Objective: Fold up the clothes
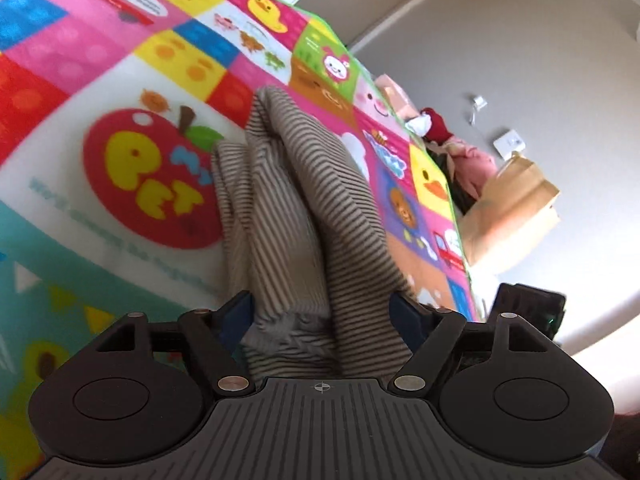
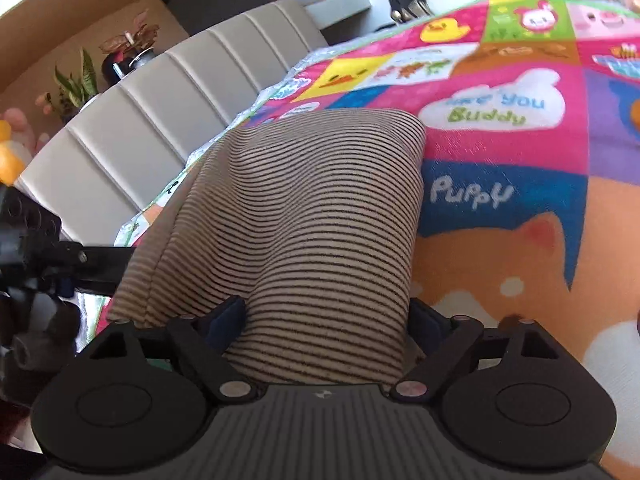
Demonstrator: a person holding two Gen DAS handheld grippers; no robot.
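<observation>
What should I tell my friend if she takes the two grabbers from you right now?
Left gripper: shut on the striped garment, bunched cloth between its fingers.
Right gripper: shut on the same striped garment, cloth draped smoothly away from it.
The garment hangs or stretches from both grippers over the colourful play mat; whether its far end touches the mat cannot be told.
Done: both ends gripped and lifted.
Left: probably lay it flat on the mat, fold it over and smooth it. More clothes seem piled at the mat's edge, by a paper bag.
</observation>
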